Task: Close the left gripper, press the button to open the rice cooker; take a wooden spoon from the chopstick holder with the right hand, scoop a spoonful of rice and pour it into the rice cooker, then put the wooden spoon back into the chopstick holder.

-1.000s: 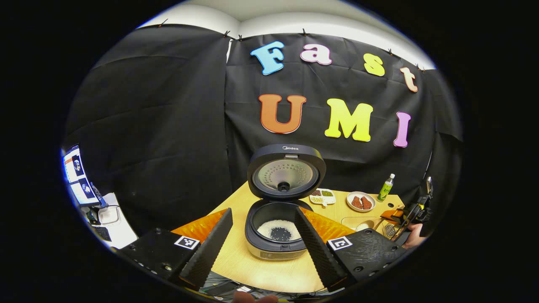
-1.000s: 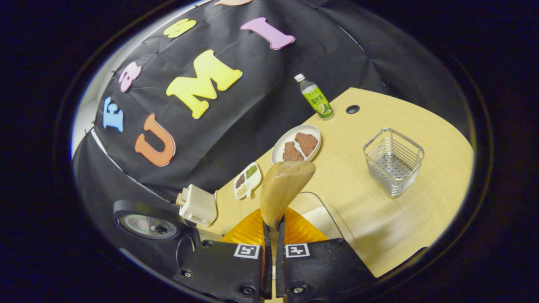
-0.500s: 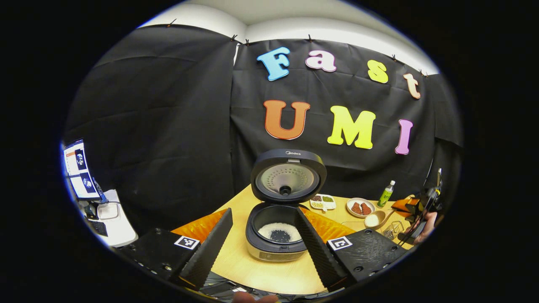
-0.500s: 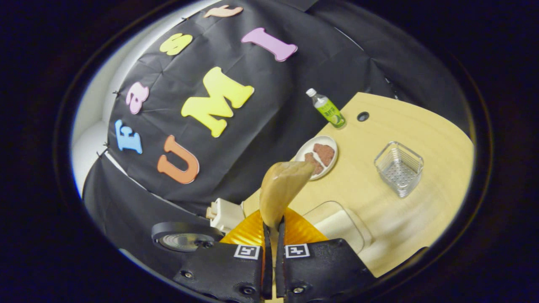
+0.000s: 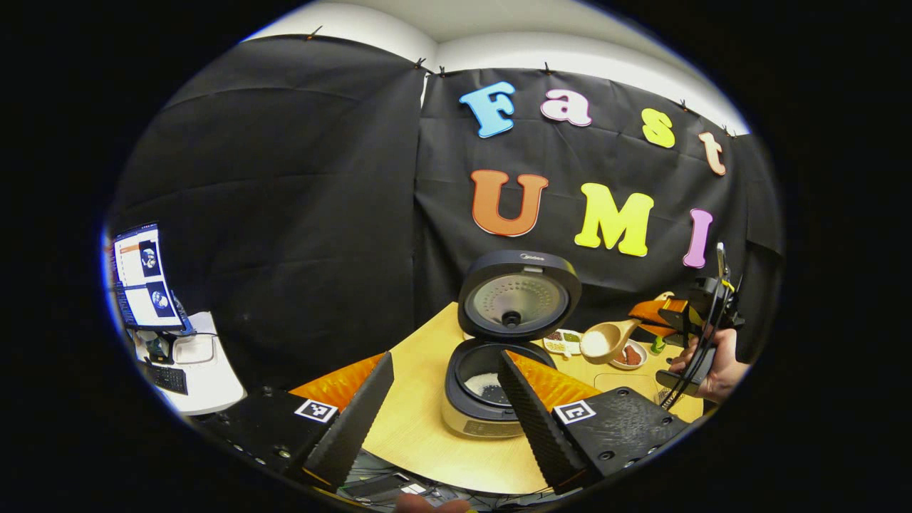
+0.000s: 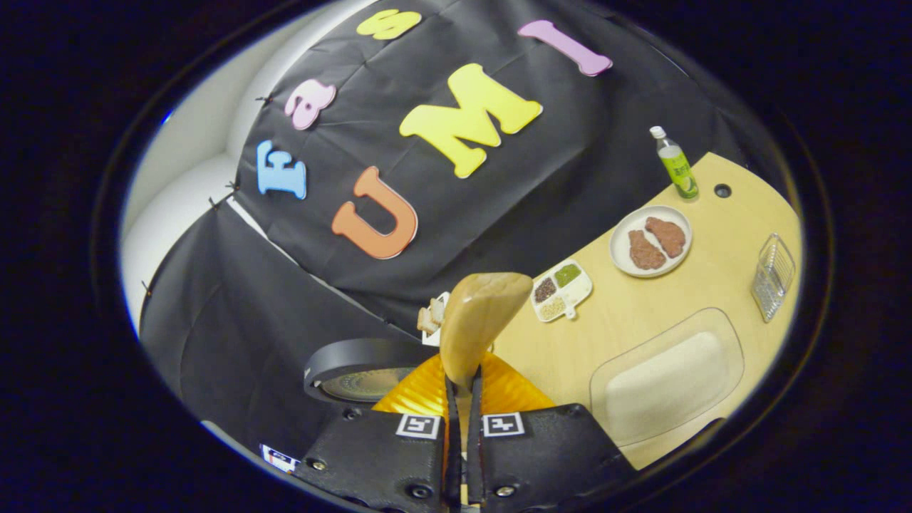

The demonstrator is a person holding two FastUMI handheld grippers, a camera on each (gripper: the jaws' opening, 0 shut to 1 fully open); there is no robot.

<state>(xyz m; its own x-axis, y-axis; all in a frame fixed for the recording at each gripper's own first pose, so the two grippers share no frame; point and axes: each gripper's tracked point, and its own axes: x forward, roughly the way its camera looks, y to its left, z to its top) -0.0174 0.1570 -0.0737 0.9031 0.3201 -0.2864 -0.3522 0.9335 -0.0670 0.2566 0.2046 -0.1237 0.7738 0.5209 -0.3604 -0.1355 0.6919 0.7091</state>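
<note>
Gripping the wooden spoon (image 6: 476,324) by its handle, the right gripper (image 6: 462,399) has its two fingers pressed tight against the wood, the bowl rising straight ahead toward 12 o'clock. In the left gripper view the same spoon (image 5: 604,340) hangs above the tabletop (image 5: 417,420) with a heap of white rice in its bowl, carried by the right gripper (image 5: 659,313) and a hand (image 5: 716,356) at 3 o'clock, a little to the right of the rice cooker (image 5: 491,377).

The rice cooker stands with its lid (image 5: 518,296) swung up and open, and rice lies at the bottom of the inner pot. The left gripper (image 5: 445,399) sits low at 6 o'clock, its fingers spread wide with nothing between them, the cooker just beyond.

In the right gripper view the clear rice container (image 6: 666,374) lies at 4 o'clock on the tabletop (image 6: 719,278), and the wire chopstick holder (image 6: 773,274) stands at 3 o'clock. A plate (image 6: 652,240), a divided dish (image 6: 561,288) and a green bottle (image 6: 675,164) sit toward 2 o'clock.
</note>
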